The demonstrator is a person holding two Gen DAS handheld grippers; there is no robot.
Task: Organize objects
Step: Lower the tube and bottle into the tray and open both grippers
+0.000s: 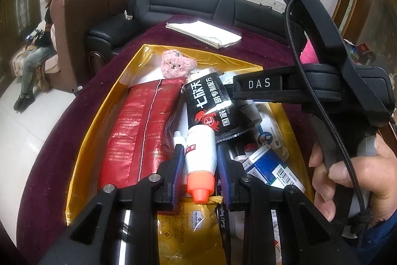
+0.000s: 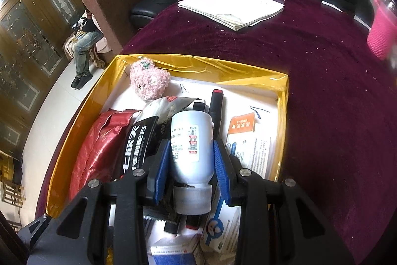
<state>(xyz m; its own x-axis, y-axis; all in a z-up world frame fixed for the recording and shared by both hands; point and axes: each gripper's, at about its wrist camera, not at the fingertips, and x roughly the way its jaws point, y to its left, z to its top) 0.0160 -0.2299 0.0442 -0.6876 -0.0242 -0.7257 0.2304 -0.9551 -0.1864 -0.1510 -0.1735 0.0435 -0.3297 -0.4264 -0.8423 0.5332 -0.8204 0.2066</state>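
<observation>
A gold-lined box (image 1: pixel 104 116) (image 2: pixel 82 116) on a maroon cloth holds many items. My left gripper (image 1: pixel 200 160) is shut on a white tube with an orange cap (image 1: pixel 201 153), over the box. My right gripper (image 2: pixel 191 160) is shut on a white bottle with a grey-white cap (image 2: pixel 191 143), also over the box; its body shows in the left wrist view (image 1: pixel 322 91). In the box lie a red foil pack (image 1: pixel 139 131) (image 2: pixel 99 148), a black sachet (image 1: pixel 211 106) (image 2: pixel 136 143), a pink plush bear (image 1: pixel 176 63) (image 2: pixel 148 81) and small cartons (image 1: pixel 268 165) (image 2: pixel 250 145).
A folded white paper stack (image 1: pixel 206 32) (image 2: pixel 233 8) lies on the cloth (image 2: pixel 335 91) beyond the box. A pink cup (image 2: pixel 382 26) stands at the right. A black sofa (image 1: pixel 198 4) and a brown armchair (image 1: pixel 82 24) with a seated person (image 1: pixel 42 24) are behind.
</observation>
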